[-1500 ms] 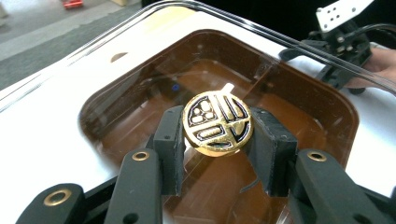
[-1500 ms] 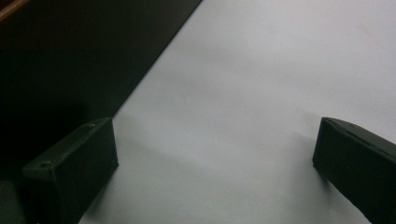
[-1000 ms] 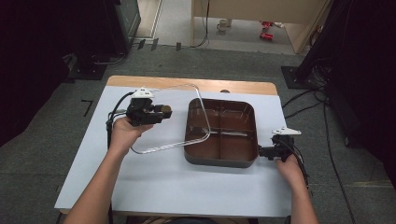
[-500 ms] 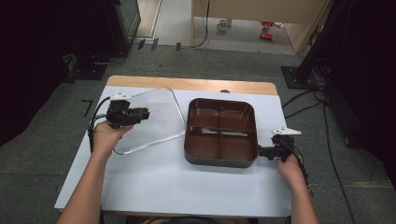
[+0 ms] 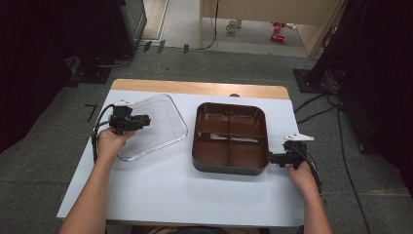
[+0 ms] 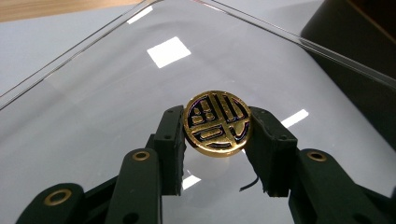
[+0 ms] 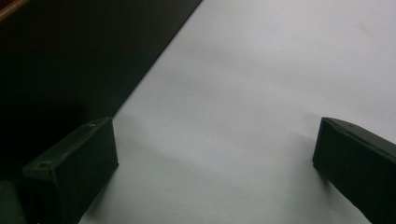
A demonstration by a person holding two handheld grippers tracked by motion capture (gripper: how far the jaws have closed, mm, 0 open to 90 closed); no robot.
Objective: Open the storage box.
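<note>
We see the white table (image 5: 160, 195) carrying a brown four-compartment tray (image 5: 230, 166), uncovered. Its clear lid (image 5: 160, 127) lies well left of the tray, likely set aside for access. Our left gripper (image 6: 217, 154) jaws clamp the lid's gold knob (image 6: 218, 122); our right gripper (image 7: 210, 163), jaws wide and empty, sits beside the tray's right corner, perhaps steadying it.

Your left gripper (image 5: 144, 118), jaws clamped on gold knob (image 6: 218, 123) of clear lid (image 5: 152, 126), has carried lid off brown tray (image 5: 230, 165) toward 9 o'clock. One second ago lid overlapped tray's left edge; now lid lies apart from tray, at table's (image 5: 195, 195) 10 o'clock area. Your left forearm has swung toward 9 o'clock with it.
</note>
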